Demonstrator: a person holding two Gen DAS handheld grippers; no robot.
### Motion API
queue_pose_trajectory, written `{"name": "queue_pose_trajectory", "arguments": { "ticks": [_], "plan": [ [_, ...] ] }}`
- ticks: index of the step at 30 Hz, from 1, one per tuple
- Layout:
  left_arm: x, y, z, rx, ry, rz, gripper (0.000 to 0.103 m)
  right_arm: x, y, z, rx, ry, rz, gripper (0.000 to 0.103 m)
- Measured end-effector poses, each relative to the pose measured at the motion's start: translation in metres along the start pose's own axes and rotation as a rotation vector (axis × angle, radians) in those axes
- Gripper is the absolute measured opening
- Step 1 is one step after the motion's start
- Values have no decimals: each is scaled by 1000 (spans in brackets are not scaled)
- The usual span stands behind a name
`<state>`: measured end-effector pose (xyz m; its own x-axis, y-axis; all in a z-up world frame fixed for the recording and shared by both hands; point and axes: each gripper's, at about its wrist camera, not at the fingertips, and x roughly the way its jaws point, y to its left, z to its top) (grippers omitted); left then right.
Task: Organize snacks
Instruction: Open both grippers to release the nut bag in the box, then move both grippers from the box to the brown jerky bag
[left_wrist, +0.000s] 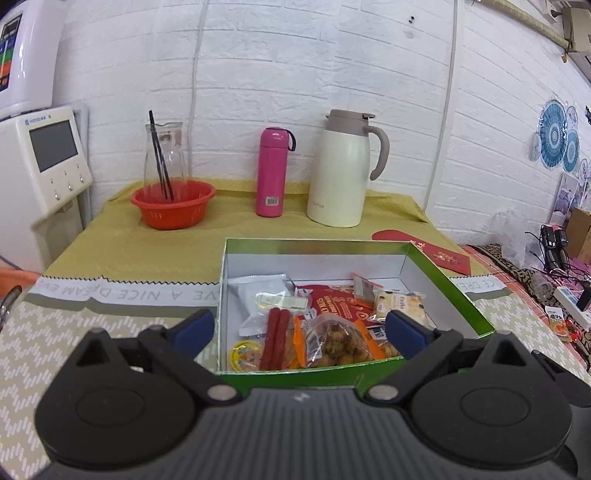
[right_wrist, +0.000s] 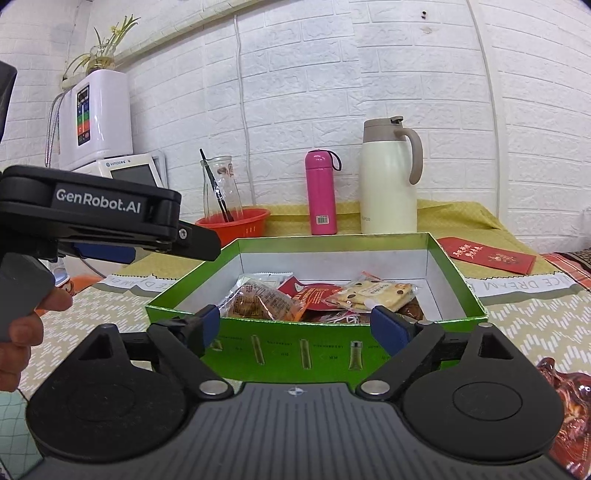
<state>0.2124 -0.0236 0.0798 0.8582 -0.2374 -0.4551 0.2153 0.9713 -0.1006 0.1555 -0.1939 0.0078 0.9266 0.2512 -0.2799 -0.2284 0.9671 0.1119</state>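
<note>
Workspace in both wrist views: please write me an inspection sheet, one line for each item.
Surface: table under a patterned cloth, yellow cloth at the back.
Job's things: green box, open, holding wrapped snacks; sausage sticks near its front wall; one red snack pack outside it, at the right.
Clutter: orange basket, glass carafe, pink bottle, white thermos jug, red envelope.
Grippers: left gripper and right gripper both open, empty, fingers in front of the box.
Cables: tangle with a power strip at the far right.
Surroundings: white brick wall, water dispenser.
</note>
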Motion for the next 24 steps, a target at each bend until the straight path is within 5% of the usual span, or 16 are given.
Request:
{"name": "queue_pose_trajectory", "arguments": {
  "ticks": [6,11,24],
  "plan": [
    [-25,-12,-6,-14,12,-32,98,-29,0,-4,-8,-7,-1,103],
    [-43,-26,-22,-3,30,-134,98,-59,-11,-16,-24,14,-28,103],
    [-31,-66,-46,48,125,-250,98,-54,-110,-18,94,89,-287,103]
  ]
}}
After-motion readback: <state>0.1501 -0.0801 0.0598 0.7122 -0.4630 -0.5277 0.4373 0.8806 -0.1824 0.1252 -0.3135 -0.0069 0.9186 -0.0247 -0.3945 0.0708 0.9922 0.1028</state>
